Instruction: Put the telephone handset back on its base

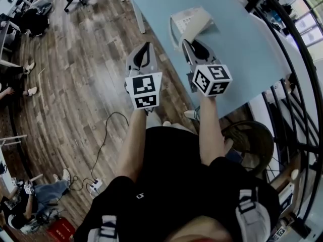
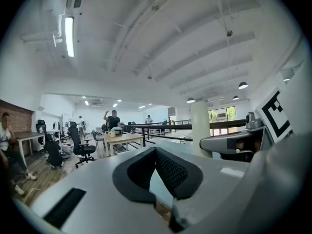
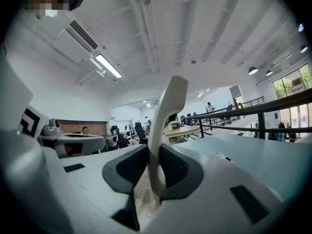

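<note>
- One person's black shirt [image 1: 166, 175] fills the bottom of the head view, nearest the camera. Two bare forearms reach forward from it, the left forearm [image 1: 133, 140] and the right forearm [image 1: 209, 130].
- There are two grippers, each with one marker cube facing up toward the head camera. Both hands are hidden behind the cubes.
- The left gripper [image 1: 145, 50] [image 2: 155, 177] is held out over the wooden floor [image 1: 75, 84], just beside the edge of the counter. Its jaws stand a little apart with nothing between them; only pale counter shows through the gap.
- The right gripper [image 1: 195, 47] [image 3: 153, 167] reaches over the near edge of the one light blue counter [image 1: 247, 39]. Its jaws are closed on the single cream handset [image 1: 198, 24] [image 3: 165, 116], both pads pressing its lower part.
- In the right gripper view the handset rises from the jaws, leaning slightly and curving at its top.
- One white base [image 1: 181, 19] sits on the counter ahead of the right gripper. The handset's far end overlaps it in the head view; whether they touch cannot be told.
</note>
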A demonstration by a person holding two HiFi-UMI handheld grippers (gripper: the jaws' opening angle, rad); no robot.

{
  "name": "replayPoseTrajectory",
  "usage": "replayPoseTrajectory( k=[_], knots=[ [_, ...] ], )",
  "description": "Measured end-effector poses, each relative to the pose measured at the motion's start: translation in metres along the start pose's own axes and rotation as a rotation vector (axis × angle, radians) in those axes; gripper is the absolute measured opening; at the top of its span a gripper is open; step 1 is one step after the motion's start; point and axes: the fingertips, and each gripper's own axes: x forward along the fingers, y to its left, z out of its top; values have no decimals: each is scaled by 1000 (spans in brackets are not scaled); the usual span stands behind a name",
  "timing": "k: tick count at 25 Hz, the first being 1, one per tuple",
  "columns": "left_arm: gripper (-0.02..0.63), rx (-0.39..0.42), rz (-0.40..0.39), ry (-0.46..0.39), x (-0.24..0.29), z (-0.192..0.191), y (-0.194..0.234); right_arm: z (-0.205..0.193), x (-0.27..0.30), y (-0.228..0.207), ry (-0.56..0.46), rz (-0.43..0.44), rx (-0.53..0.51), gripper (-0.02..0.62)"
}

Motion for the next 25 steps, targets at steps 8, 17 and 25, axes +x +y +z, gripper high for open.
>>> replayPoseTrajectory(
  k=[8,17,25],
  knots=[
    [0,-23,-34,10,44,-15,16,-12,36,-26,10,-49,29,75],
    [0,-73,-131,93,150,-37,60,-21,123,-69,52,-160,94,75],
    [0,-85,-170,153,238,-40,130,-15,230,-74,79,-194,114,75]
  ],
)
